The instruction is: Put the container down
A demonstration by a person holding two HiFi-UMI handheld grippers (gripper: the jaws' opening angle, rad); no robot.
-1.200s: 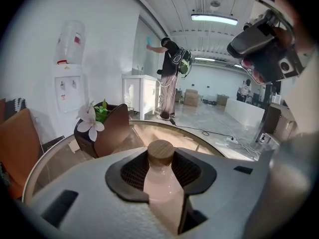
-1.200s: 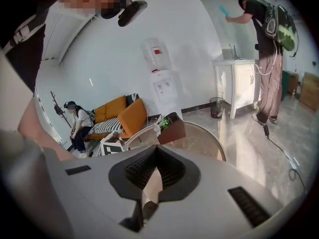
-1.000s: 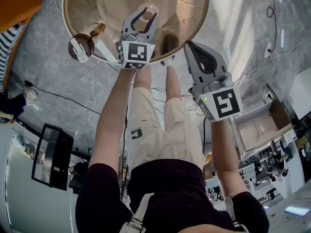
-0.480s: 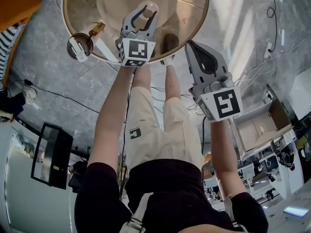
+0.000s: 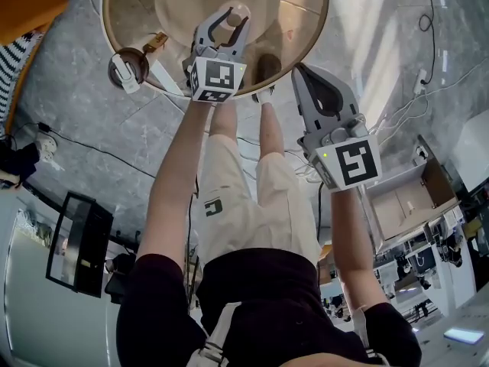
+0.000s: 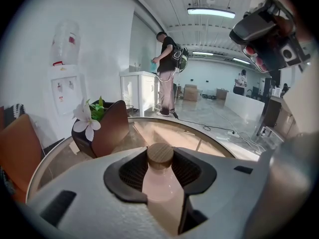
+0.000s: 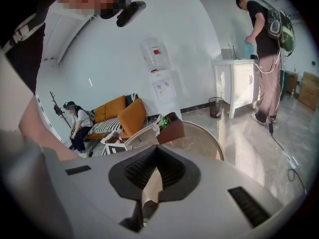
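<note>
Round glass bench [image 5: 302, 29] on grey marble floor [image 5: 84, 121], brown flower box [image 5: 127, 69] at its edge. Our left hand-held gripper [image 5: 223, 23] clasps a pale pink wooden-capped container [image 6: 160, 176]; our right hand-held gripper [image 5: 299, 70] is closed, empty.

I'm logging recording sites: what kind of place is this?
Probably an office lounge or break area: a water dispenser stands against the white wall, an orange sofa sits nearby, and a round glass table stands on a polished stone-look floor.
</note>
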